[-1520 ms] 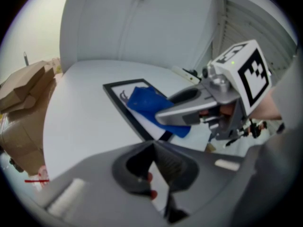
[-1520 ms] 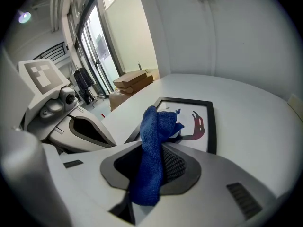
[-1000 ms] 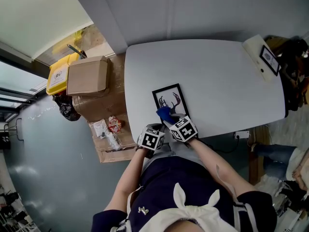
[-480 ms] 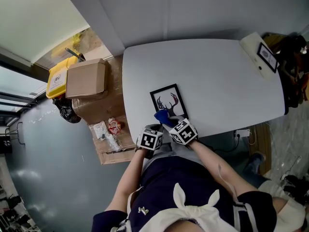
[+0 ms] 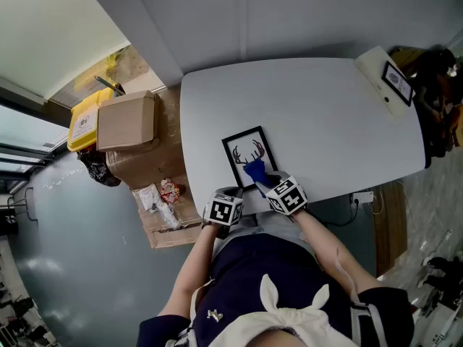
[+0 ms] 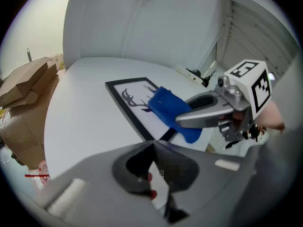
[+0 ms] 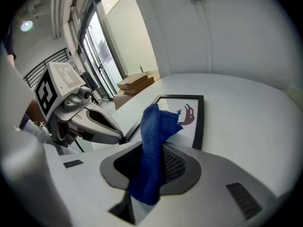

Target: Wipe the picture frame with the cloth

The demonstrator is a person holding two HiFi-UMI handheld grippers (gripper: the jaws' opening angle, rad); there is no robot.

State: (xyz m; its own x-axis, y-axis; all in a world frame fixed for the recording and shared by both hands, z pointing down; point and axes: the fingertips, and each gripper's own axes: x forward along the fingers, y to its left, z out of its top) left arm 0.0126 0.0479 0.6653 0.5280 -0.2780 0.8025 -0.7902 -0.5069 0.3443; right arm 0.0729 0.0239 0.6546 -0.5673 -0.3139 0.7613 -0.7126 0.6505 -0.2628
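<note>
The picture frame [image 5: 248, 152] lies flat on the white table [image 5: 325, 121], close to the table's near edge and toward its left side, with a strip of bare top between the frame's left border and the table's left edge. The left gripper [image 6: 154, 145] has its jaws drawn together at the frame's near left corner. They appear to pinch that corner, though the contact sits right at the tips and is hard to read.

The right gripper [image 7: 154, 150] is clamped on the blue cloth [image 7: 154, 126], which stands up between its jaws, its free end folding forward onto the near part of the frame's face. The two grippers sit just beside each other at the table's near edge.

Beyond the frame the tabletop is open toward the far edge and to the right. A white box [image 5: 387, 84] sits at the far right corner. A cardboard box [image 5: 129, 120] stands off the table's left edge.
</note>
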